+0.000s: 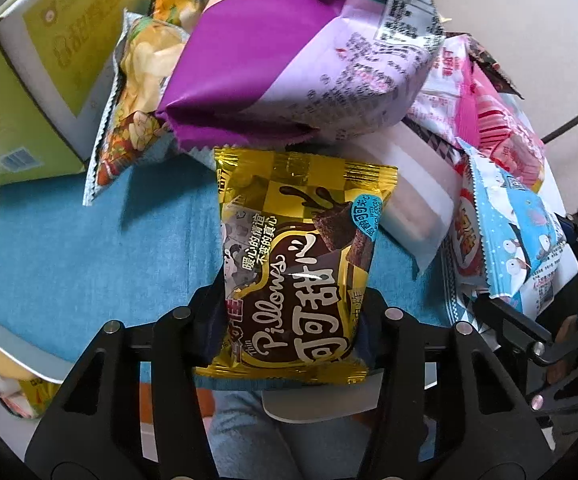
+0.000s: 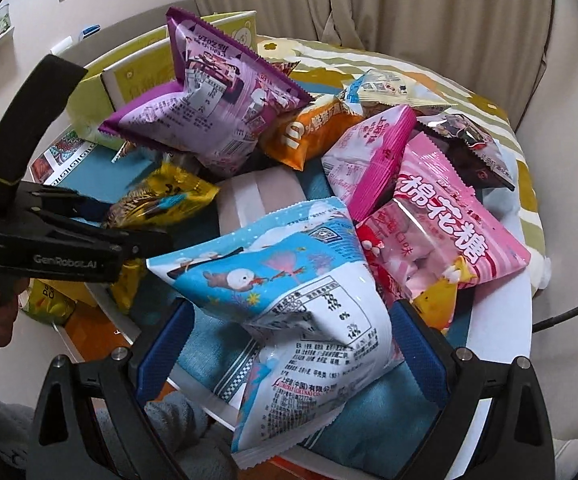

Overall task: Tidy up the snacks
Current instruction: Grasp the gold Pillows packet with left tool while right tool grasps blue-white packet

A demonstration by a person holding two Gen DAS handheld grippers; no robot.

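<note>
My left gripper (image 1: 293,328) is shut on a gold "Pillows" chocolate snack pack (image 1: 301,264) and holds it above the blue cloth (image 1: 89,260). The same gold pack (image 2: 165,200) shows in the right wrist view, held by the left gripper (image 2: 129,216). My right gripper (image 2: 289,344) is shut on a light-blue and white snack bag (image 2: 289,292), lifted a little over the table's near edge. The blue bag also shows in the left wrist view (image 1: 517,236). A purple snack bag (image 1: 289,52) lies just beyond the gold pack.
A green cardboard box (image 1: 21,92) stands at the far left. A chips bag (image 1: 137,92), an orange bag (image 2: 309,132), pink marshmallow bags (image 2: 441,220) and a dark pack (image 2: 473,144) are piled on the round table (image 2: 501,344). A white box (image 2: 257,200) lies in the middle.
</note>
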